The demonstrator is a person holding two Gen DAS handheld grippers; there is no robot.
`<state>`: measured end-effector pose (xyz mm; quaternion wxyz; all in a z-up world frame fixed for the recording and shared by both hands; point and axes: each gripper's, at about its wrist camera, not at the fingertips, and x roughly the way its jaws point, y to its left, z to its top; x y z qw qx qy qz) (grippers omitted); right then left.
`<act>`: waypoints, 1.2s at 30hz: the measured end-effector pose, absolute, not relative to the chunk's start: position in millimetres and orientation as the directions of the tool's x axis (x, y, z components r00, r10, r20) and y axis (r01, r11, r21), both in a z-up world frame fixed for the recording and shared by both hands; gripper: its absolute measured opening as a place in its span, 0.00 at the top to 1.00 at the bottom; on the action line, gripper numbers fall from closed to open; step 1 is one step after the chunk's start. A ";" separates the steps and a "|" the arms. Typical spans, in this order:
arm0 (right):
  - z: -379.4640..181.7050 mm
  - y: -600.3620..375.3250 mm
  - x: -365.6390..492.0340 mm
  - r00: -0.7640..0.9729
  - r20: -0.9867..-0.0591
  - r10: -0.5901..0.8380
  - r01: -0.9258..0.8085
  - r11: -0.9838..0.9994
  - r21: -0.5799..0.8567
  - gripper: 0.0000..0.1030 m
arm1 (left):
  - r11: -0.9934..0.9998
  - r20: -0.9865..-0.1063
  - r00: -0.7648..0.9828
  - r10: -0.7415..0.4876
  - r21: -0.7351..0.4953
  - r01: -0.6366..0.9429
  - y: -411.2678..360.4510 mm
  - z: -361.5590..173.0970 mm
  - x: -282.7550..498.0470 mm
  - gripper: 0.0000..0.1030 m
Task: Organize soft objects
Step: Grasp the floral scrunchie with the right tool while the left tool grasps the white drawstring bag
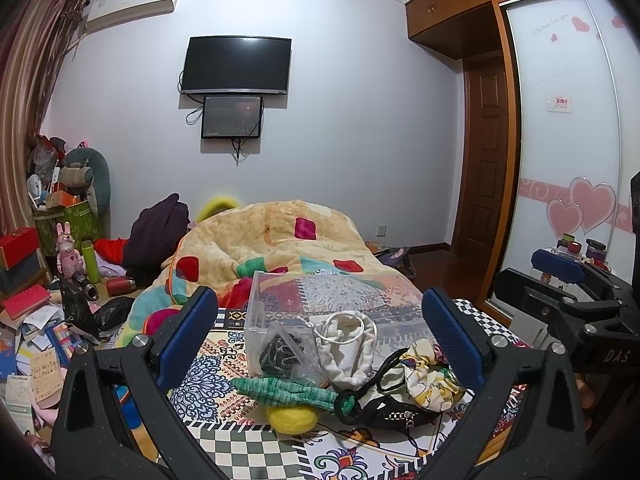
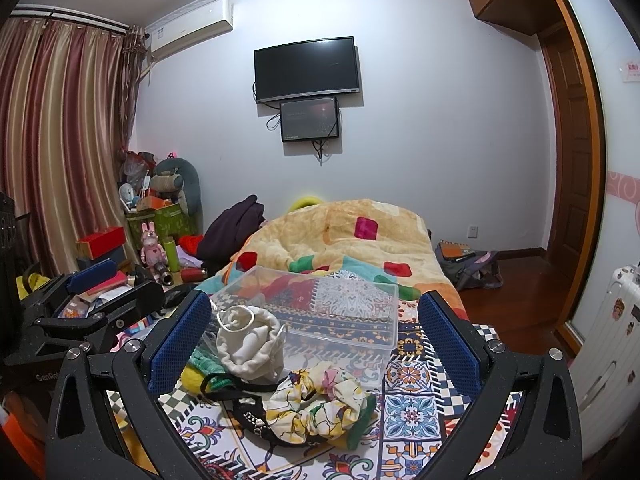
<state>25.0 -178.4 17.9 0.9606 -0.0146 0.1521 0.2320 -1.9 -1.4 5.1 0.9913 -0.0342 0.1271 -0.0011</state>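
A pile of soft things lies on the patterned bedspread in front of a clear plastic box [image 1: 280, 300] [image 2: 384, 320]. The pile holds a white drawstring pouch [image 1: 348, 348] [image 2: 250, 346], a floral scrunchie [image 1: 428, 376] [image 2: 316, 404], a green knitted piece [image 1: 288, 390], a yellow felt ball [image 1: 291, 418], a black strap [image 1: 384, 412] [image 2: 252, 420] and a clear bag of dark bits [image 1: 280, 350]. My left gripper [image 1: 320, 336] is open above the pile. My right gripper [image 2: 316, 336] is open above the pouch and scrunchie. The box looks empty.
A bunched yellow quilt [image 1: 272, 240] [image 2: 340, 236] lies behind the box. Cluttered boxes, books and toys [image 1: 60, 264] fill the floor at the left. A wardrobe [image 1: 560, 140] and a wooden door stand at the right. The right gripper shows in the left wrist view [image 1: 560, 280].
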 end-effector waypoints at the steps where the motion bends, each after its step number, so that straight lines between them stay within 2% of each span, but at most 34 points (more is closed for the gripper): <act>1: 18.2 -178.5 25.1 0.845 -0.300 0.443 -0.451 0.891 0.044 0.00 | 0.998 -0.252 0.968 -0.011 -0.068 -0.007 -1.2 5.4 -1.7 0.00; 13: 15.3 -178.8 28.7 0.839 -0.306 0.451 -0.456 0.888 0.059 0.00 | 0.997 -0.264 0.964 -0.023 -0.072 0.004 1.4 1.4 -1.6 0.00; 19: -1.2 -181.1 43.8 0.815 -0.364 0.451 -0.448 0.889 0.097 0.00 | 0.999 -0.291 0.957 -0.013 -0.037 0.002 6.9 -10.9 17.0 0.00; 21: -9.9 -182.6 51.6 0.807 -0.388 0.444 -0.441 0.892 0.103 0.00 | 0.998 -0.298 0.954 -0.026 -0.066 0.007 10.6 -17.3 26.8 0.00; 27: -33.8 -185.3 74.3 0.794 -0.485 0.366 -0.390 0.919 0.055 0.00 | 0.991 -0.390 0.918 -0.076 -0.130 0.027 15.1 -36.3 52.5 0.02; 29: -41.1 -187.8 80.1 0.769 -0.513 0.382 -0.399 0.913 0.081 0.00 | 0.992 -0.429 0.900 -0.085 -0.123 0.035 11.8 -40.2 58.1 0.14; 31: -42.1 -188.5 79.9 0.752 -0.529 0.393 -0.407 0.908 0.097 0.01 | 0.993 -0.502 0.860 -0.093 -0.107 0.045 11.0 -42.5 65.7 0.16; 33: -45.6 -190.2 82.4 0.736 -0.547 0.400 -0.410 0.905 0.109 0.02 | 0.991 -0.525 0.843 -0.117 -0.117 0.064 7.7 -43.1 71.7 0.19; 36: -51.8 -189.0 88.2 0.690 -0.587 0.424 -0.431 0.892 0.138 0.20 | 0.988 -0.522 0.842 -0.135 -0.130 0.078 2.9 -42.6 78.7 0.24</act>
